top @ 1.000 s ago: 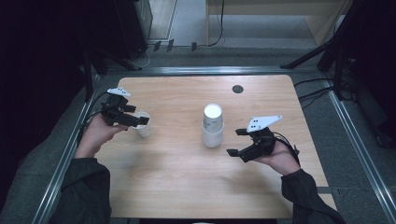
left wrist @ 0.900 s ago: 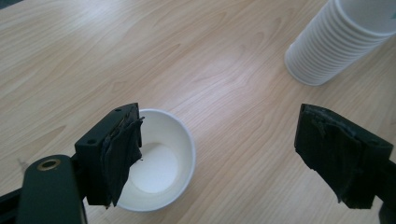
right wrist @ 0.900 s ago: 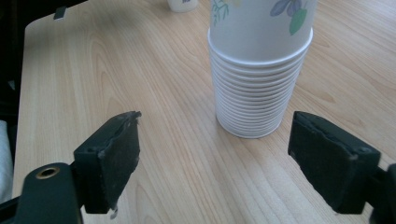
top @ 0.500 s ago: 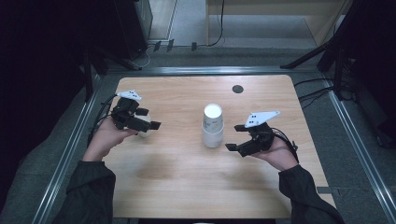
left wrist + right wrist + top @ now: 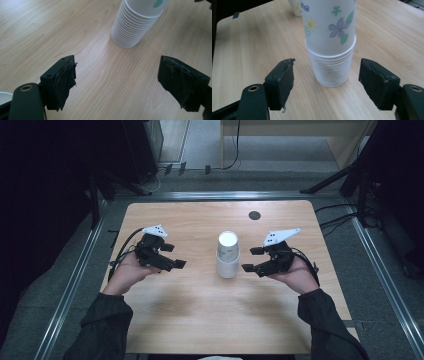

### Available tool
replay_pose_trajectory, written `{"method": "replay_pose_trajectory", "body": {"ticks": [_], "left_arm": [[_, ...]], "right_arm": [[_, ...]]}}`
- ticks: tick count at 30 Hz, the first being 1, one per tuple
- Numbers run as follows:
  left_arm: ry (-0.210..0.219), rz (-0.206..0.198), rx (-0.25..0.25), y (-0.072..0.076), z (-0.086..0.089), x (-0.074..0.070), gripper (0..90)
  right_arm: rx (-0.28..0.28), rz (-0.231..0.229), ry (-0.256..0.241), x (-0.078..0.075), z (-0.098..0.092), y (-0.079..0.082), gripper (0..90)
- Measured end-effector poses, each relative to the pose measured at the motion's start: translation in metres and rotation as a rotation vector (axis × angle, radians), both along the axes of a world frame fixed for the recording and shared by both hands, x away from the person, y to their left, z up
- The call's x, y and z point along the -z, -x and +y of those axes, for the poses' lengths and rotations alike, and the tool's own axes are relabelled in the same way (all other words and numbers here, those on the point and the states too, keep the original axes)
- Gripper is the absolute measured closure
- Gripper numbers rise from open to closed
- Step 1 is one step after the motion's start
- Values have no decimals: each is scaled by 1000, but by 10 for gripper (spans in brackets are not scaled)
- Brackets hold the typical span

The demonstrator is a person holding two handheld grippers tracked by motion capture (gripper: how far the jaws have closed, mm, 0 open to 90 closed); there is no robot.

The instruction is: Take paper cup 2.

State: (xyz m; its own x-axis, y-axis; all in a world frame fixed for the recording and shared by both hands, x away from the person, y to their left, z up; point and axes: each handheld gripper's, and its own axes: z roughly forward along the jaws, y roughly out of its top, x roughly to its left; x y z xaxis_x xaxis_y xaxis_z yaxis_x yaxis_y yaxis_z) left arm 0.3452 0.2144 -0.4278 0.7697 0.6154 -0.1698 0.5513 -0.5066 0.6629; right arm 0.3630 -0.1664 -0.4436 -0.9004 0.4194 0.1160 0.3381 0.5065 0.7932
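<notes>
High view first, from the left: the left gripper (image 5: pixel 172 256) hovers over the wooden table (image 5: pixel 190 330), held in the person's left hand (image 5: pixel 129 272), its jaws spread apart with nothing between them and pointed toward the table's middle. At the centre stands the stack of paper cups (image 5: pixel 228 255), upright, white rim on top. A small dark round hole (image 5: pixel 254 215) sits in the table behind it. Just right of the stack is the right gripper (image 5: pixel 252 259), jaws wide and empty, aimed at the stack's lower part and near it but not touching.

Left gripper view shows the stack (image 5: pixel 136 22) ahead and well apart from the open jaws, with bare wood between; a white rim of another cup (image 5: pixel 4 97) peeks in at the lower left corner.

Right gripper view has the stack (image 5: pixel 330 42) between and beyond the parted jaws, its outer cup printed with flowers and many rims nested below. A second flowered cup (image 5: pixel 296 7) stands farther off behind it.
</notes>
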Motion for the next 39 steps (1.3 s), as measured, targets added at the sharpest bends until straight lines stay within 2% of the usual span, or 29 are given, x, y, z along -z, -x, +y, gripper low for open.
{"method": "replay_pose_trajectory", "body": {"ticks": [7,14,16,18,23,28,36,39], "left_arm": [[-3,-3,20,5,-13,6,151],[-5,3,54,9,-25,15,151],[5,9,65,10,-28,19,151],[-8,9,74,11,-32,21,151],[-8,17,99,12,-38,24,151],[-7,25,104,11,-38,26,151],[-17,47,133,13,-38,27,151],[-7,47,134,13,-36,26,151]], "right_arm": [[-21,7,22,-11,1,-13,267],[-74,4,60,-22,5,-23,264],[-90,4,71,-24,8,-26,264],[-101,3,87,-28,12,-29,263],[-139,-3,103,-35,23,-36,255],[-174,-5,183,-41,39,-44,249],[-224,17,252,-54,66,-49,241],[-245,-10,307,-56,77,-50,248]]}}
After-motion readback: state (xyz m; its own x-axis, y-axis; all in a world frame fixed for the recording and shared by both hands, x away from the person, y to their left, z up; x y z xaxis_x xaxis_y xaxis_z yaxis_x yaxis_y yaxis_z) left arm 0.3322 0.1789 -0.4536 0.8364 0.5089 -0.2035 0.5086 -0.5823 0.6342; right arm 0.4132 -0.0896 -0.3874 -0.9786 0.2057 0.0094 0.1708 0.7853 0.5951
